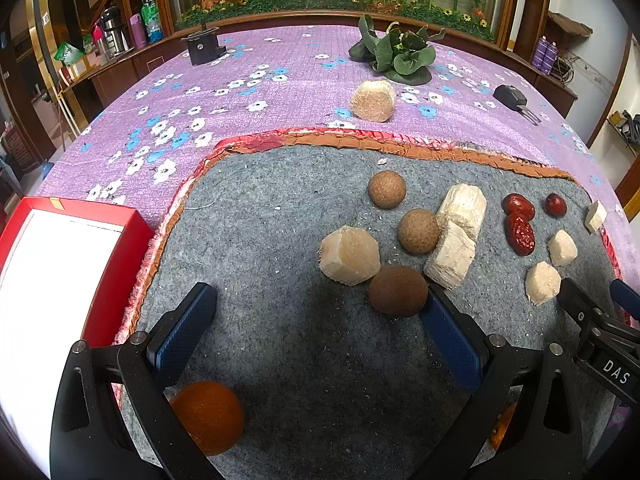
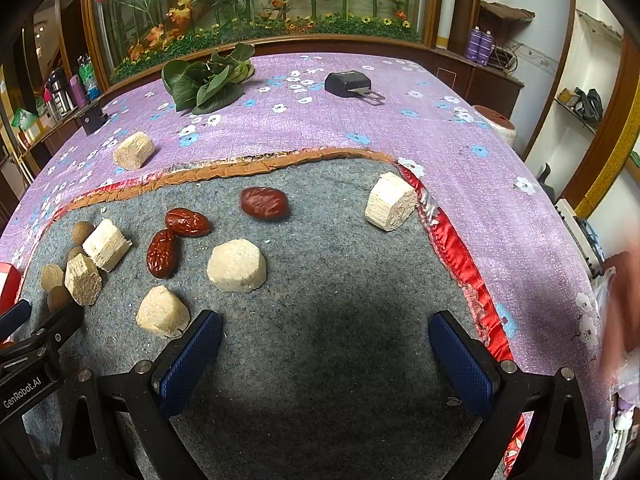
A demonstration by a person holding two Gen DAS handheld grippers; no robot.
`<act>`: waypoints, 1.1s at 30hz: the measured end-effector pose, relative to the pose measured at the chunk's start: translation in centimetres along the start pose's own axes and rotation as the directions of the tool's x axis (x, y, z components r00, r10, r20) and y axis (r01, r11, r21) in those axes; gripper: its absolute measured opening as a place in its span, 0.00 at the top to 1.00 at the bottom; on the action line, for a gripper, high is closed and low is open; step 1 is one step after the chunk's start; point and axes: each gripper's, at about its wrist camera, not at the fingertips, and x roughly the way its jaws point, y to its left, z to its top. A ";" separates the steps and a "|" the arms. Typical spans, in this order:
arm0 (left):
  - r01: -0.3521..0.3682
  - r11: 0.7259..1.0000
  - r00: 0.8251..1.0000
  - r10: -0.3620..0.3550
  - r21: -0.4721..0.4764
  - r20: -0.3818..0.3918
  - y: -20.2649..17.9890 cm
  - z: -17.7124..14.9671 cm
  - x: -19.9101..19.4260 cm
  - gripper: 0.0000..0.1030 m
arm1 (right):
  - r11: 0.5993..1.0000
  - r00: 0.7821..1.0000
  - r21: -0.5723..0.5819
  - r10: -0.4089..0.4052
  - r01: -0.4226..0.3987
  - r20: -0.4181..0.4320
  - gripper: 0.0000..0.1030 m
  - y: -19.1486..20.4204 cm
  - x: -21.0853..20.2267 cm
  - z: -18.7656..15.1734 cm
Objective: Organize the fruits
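Observation:
On the grey felt mat point(image 1: 260, 240) lie brown round fruits point(image 1: 386, 189), pale cut cane pieces point(image 1: 350, 255) and red dates point(image 1: 519, 233). An orange point(image 1: 208, 416) sits under my left gripper's left finger. My left gripper point(image 1: 316, 308) is open and empty; its right fingertip touches a dark brown round fruit point(image 1: 397, 291). My right gripper point(image 2: 325, 330) is open and empty over bare mat point(image 2: 340, 280). Near it lie cane pieces point(image 2: 237, 266), dates point(image 2: 264, 203) and brown fruits point(image 2: 82, 232). The right gripper's body shows in the left wrist view point(image 1: 600, 320).
A red box with white inside point(image 1: 60, 264) stands at the mat's left. On the purple flowered cloth point(image 1: 240, 92) lie a stray cane piece point(image 1: 373, 101), a leafy green vegetable point(image 1: 400, 52), a black key fob point(image 1: 514, 98) and a black block point(image 1: 202, 46).

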 end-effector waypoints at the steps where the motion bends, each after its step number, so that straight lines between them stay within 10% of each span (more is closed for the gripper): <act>1: 0.000 1.000 1.000 0.000 0.000 0.000 0.0 0.0 0.0 0.00 | 1.000 1.000 0.000 0.000 0.000 0.000 0.00 0.0 -0.1 0.0; 19: -0.014 1.000 1.000 0.014 0.013 0.002 0.3 -0.2 0.2 0.00 | 1.000 1.000 0.001 -0.009 0.009 -0.001 0.00 0.2 -0.1 -0.1; 33: -0.032 0.999 0.997 0.030 0.036 0.067 1.5 -0.5 -3.0 0.00 | 0.958 0.964 -0.189 0.240 -0.216 0.115 0.02 1.9 -6.7 -1.4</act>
